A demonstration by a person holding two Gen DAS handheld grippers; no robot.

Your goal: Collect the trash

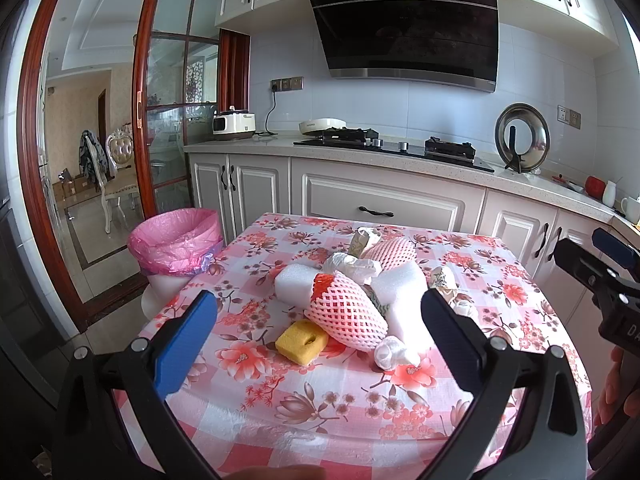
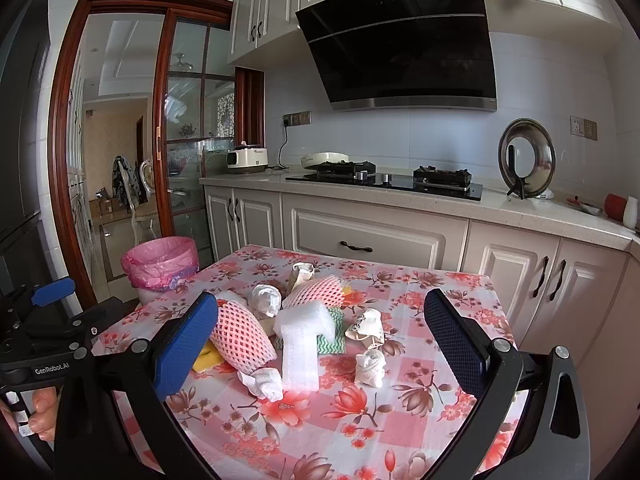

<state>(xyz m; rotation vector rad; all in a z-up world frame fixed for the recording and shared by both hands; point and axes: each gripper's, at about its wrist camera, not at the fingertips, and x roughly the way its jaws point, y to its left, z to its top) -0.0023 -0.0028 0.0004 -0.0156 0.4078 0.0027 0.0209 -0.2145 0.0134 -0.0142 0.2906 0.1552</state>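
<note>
Right gripper [image 2: 320, 340] held wide apart above floral tabletop [image 2: 400, 420], framing heaped pink foam nets [image 2: 240, 336], white foam sheet [image 2: 300, 344] and crumpled paper wads [image 2: 370, 368]; pink-lined bin [image 2: 160, 264] beyond the far-left corner.

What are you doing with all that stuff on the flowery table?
A person holds two grippers over the table, getting ready to collect trash. The left gripper and right gripper are both open and hold nothing. The pile is untouched: pink foam nets, white foam pieces, crumpled paper and a yellow sponge. The pink-lined bin stands beside the table.
</note>
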